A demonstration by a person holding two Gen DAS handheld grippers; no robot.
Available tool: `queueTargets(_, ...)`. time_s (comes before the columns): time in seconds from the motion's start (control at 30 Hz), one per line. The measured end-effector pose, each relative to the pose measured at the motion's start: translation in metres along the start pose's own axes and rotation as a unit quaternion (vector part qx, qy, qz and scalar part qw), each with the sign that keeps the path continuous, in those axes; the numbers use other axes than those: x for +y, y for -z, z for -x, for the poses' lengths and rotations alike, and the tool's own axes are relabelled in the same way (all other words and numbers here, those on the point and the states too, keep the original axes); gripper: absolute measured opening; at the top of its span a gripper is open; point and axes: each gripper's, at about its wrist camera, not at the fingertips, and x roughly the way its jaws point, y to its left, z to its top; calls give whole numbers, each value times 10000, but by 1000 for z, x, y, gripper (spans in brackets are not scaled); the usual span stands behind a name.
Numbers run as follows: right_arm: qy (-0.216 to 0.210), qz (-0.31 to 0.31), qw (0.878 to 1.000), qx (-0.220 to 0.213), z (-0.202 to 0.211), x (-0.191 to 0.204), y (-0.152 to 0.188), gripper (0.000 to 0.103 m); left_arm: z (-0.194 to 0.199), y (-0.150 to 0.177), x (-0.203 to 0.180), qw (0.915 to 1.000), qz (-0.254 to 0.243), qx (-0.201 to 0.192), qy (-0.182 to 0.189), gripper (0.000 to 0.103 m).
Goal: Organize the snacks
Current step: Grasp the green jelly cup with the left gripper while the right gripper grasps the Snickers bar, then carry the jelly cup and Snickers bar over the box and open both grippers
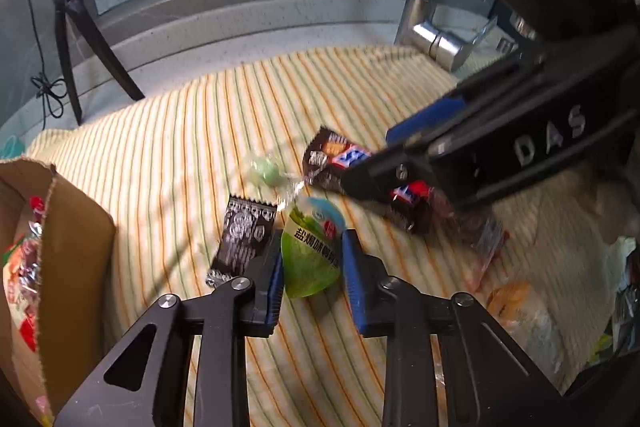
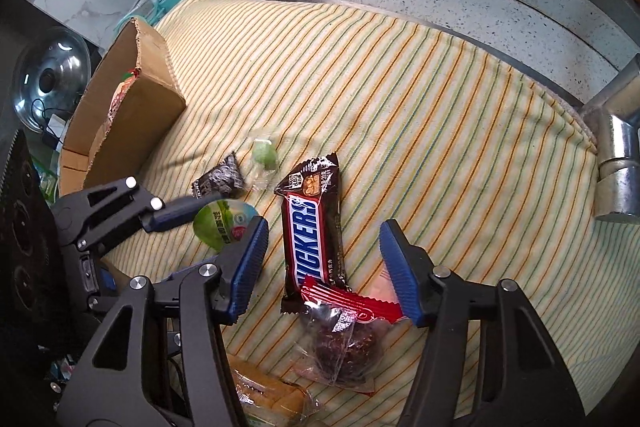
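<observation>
My left gripper points down at the striped cloth, its blue pads shut on a green round-topped snack packet. From the right wrist view, one of its fingers lies against that green packet. My right gripper stands open astride a Snickers bar, its pads clear of the wrapper on both sides. In the left wrist view the right gripper comes in from the upper right over the Snickers bar. An open cardboard box with several snacks inside stands at the left.
Loose on the striped cloth lie a black-wrapped candy, a green candy in clear wrap, a red-topped bag of dark snack and a bread packet. A tripod and a metal faucet flank the cloth.
</observation>
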Motion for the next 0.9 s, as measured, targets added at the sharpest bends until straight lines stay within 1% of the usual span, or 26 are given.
queueTargets(0.13, 14, -1, 10000, 25, -4, -1, -1, 57, 2, 2, 2, 9998, 175, -86, 45, 25)
queueTargets(0.23, 74, 75, 9999, 37, -7, 1, -2, 57, 2, 3, 0, 9998, 160, -124, 0, 24)
queueTargets(0.3, 179, 139, 9997, 26, -8, 3, -3, 51, 2, 4, 2, 9996, 240, -148, 24, 23)
queueTargets(0.33, 182, 165, 9997, 24, -8, 3, -4, 49, 3, 4, 3, 9994, 309, -159, 55, 23)
queueTargets(0.4, 116, 159, 9998, 26, -7, 4, -5, 41, 4, 5, 5, 9991, 378, -167, 102, 23)
queueTargets(0.43, 61, 161, 9998, 33, -8, 6, -5, 31, 5, 6, 6, 9990, 396, -170, 115, 23)
queueTargets(0.6, 144, 253, 9996, -32, -6, 11, -3, 31, 9, 8, 9, 9981, 533, -178, 232, 23)
queueTargets(0.9, -66, 105, 9993, -351, 15, 12, 2, 30, 33, 11, 19, 9955, 797, -380, 357, 23)
